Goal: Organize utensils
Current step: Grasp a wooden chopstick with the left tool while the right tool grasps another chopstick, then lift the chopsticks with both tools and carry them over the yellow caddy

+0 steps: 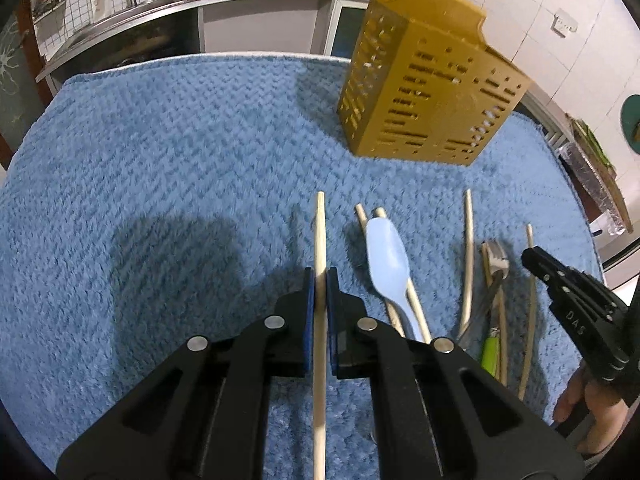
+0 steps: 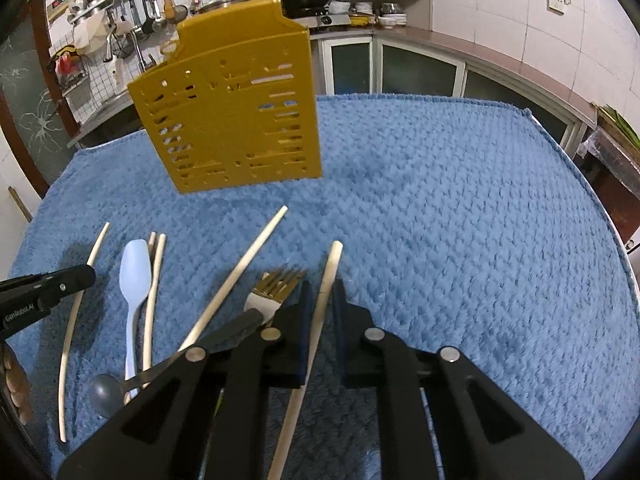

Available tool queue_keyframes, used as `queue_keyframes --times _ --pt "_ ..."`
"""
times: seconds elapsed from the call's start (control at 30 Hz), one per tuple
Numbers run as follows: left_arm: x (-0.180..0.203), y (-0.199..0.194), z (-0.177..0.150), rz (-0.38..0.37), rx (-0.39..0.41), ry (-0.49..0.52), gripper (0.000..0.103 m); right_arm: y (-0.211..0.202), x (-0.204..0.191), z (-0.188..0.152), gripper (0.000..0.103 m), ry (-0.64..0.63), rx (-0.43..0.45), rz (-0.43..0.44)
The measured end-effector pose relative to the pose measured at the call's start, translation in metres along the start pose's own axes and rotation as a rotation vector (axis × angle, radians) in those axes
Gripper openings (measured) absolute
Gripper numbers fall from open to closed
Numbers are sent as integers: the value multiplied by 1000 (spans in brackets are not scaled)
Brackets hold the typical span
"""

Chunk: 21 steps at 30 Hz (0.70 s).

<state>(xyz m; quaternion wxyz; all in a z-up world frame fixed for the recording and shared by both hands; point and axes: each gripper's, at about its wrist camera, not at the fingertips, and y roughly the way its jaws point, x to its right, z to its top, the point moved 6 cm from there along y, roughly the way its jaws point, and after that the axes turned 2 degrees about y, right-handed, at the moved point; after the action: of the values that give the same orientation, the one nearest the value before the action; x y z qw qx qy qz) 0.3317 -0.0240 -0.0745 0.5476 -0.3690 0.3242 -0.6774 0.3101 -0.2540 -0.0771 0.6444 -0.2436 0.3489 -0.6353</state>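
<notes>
A gold slotted utensil holder (image 1: 432,84) stands upright on the blue towel (image 1: 180,152); it also shows in the right wrist view (image 2: 236,108). My left gripper (image 1: 320,280) is shut on a wooden chopstick (image 1: 320,224) lying at towel level. My right gripper (image 2: 320,296) has its jaws close around another chopstick (image 2: 330,268), with small gaps showing. Between them lie a light blue spoon (image 1: 386,256), more chopsticks (image 1: 468,256), a fork (image 2: 276,288) and a grey spoon (image 2: 108,392).
The towel (image 2: 460,220) covers a round table with its edge at the right. Kitchen counters and cabinets (image 2: 420,64) stand behind. A hand (image 1: 588,400) holds the right gripper body at the far right of the left wrist view.
</notes>
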Motion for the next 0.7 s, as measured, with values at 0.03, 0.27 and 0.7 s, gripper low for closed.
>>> queue_keyframes --times 0.03,0.27,0.7 --pt "1 -2 2 -1 11 2 4 -1 0 0 10 1 5 7" --pt "8 -22 9 -12 115 28 4 -23 7 12 9 28 90 51" --pt "22 -59 31 -115 290 36 4 -77 0 38 6 -4 288 107"
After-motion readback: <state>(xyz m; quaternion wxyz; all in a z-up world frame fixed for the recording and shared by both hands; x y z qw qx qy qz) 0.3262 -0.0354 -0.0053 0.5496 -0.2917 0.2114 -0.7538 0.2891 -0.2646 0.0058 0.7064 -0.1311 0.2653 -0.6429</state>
